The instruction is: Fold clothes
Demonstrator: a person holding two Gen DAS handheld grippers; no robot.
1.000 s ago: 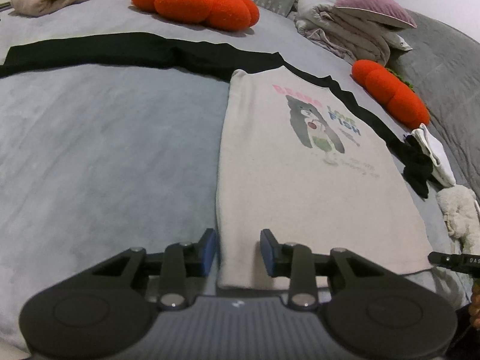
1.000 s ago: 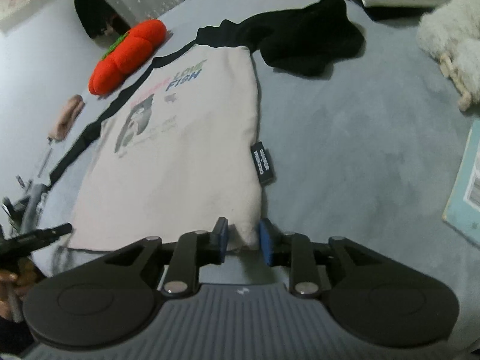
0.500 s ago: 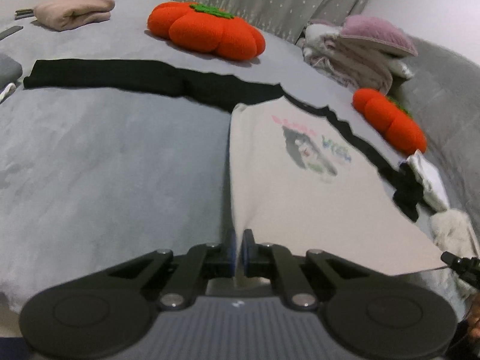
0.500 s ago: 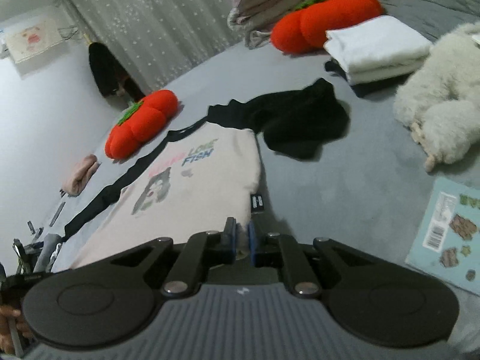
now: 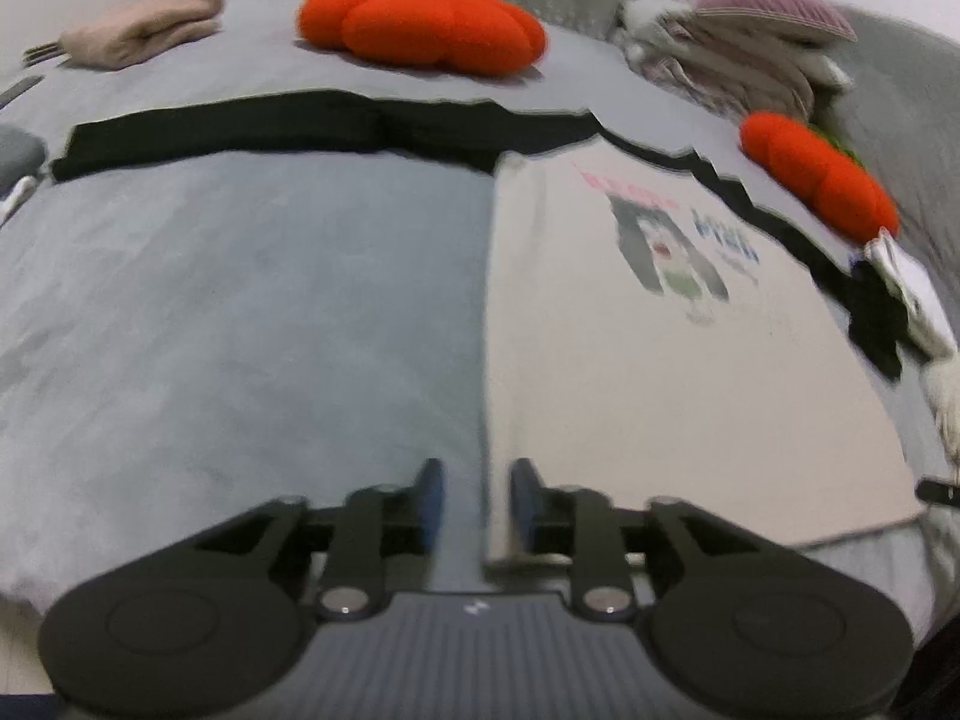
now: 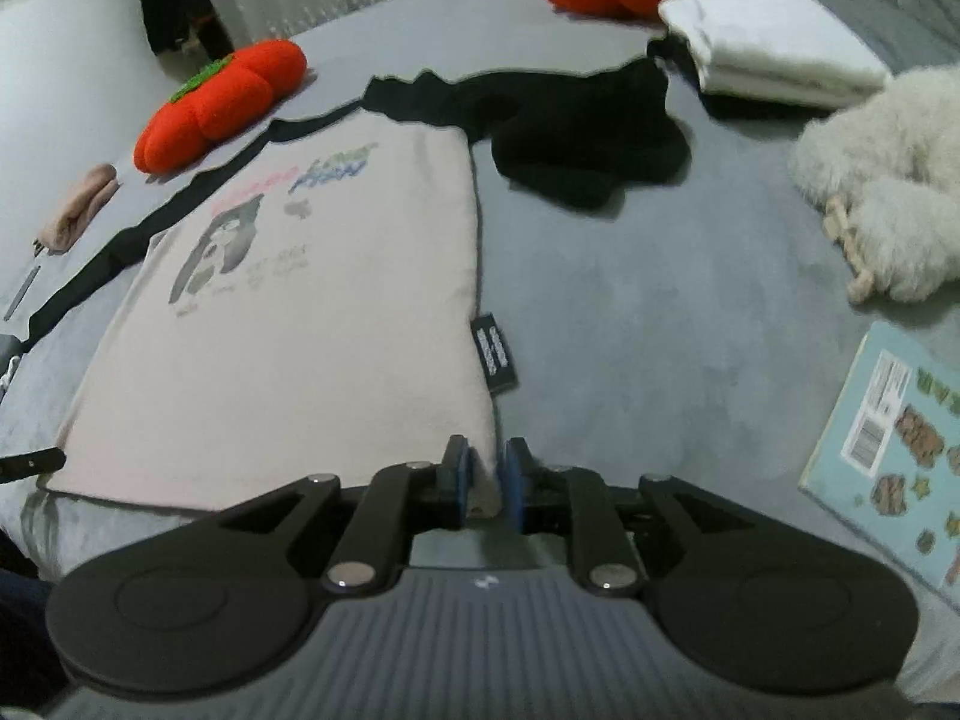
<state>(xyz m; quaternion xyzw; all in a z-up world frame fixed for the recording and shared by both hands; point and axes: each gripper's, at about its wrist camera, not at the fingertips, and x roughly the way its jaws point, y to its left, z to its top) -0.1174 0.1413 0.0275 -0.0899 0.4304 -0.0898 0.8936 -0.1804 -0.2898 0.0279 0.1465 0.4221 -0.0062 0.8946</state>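
The cream cat-print raglan shirt with black sleeves [image 5: 630, 324] lies flat and unfolded on the grey bed [image 5: 240, 312], so every fold remains; the left gripper [image 5: 474, 504] straddles its near-left hem corner with fingers spread, while the right gripper [image 6: 483, 483], fingers narrowly parted, brackets the near-right corner.

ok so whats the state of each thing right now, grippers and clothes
left gripper: open, fingers astride the shirt's hem corner
right gripper: open, narrow gap, hem corner between fingers
shirt: flat, print up, unfolded
left sleeve: stretched straight
right sleeve: bunched
white clothes: folded
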